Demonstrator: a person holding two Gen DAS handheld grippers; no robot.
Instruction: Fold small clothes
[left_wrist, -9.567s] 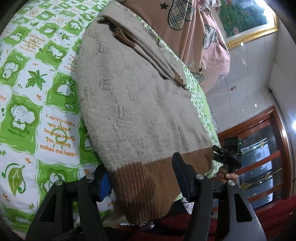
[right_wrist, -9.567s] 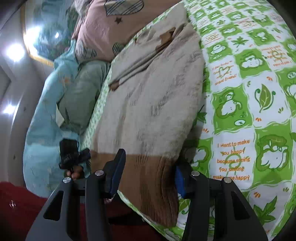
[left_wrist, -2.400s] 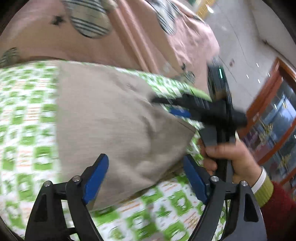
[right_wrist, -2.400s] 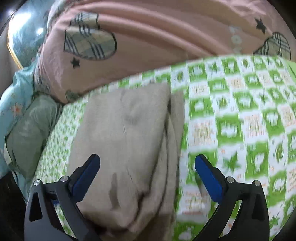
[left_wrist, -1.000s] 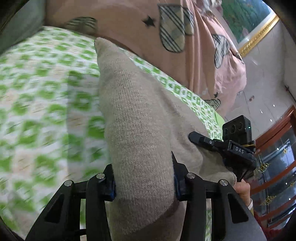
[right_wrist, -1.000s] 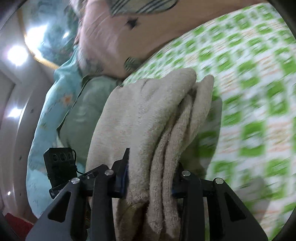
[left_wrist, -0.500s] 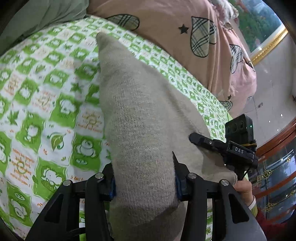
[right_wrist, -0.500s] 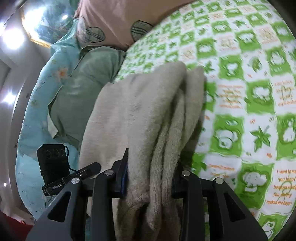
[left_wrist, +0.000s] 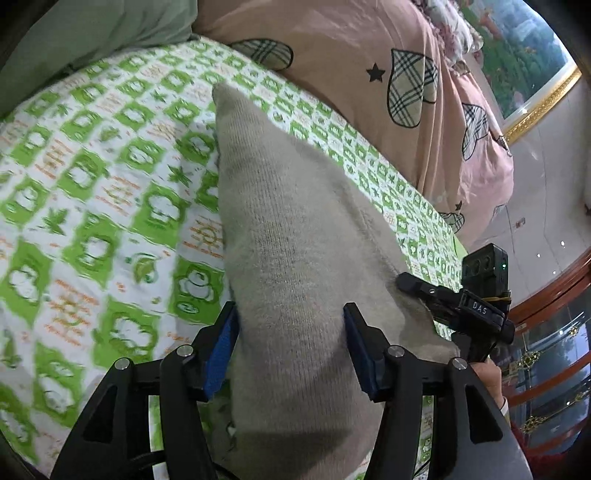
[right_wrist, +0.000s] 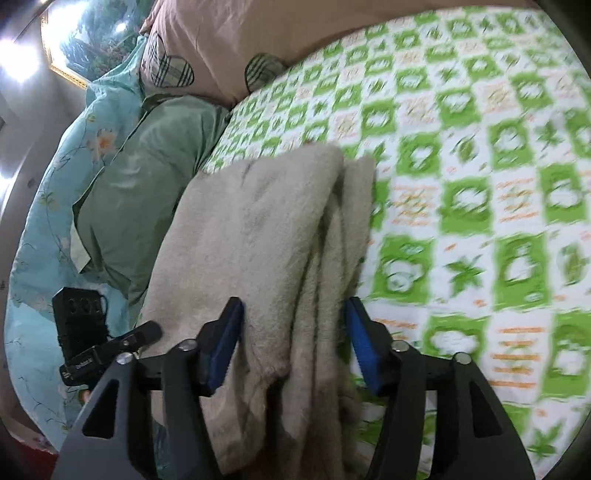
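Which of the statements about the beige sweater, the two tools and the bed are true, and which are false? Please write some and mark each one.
1. The left tool grips the beige sweater. True.
2. The right tool hangs free, away from the sweater. False: the folded layers sit between its blue pads.
3. The bed sheet is plain blue. False: it is white with green checks.
4. A pink quilt with plaid hearts lies beyond the sweater. True.
5. The sweater is spread flat in one layer. False: the right wrist view shows several stacked layers.
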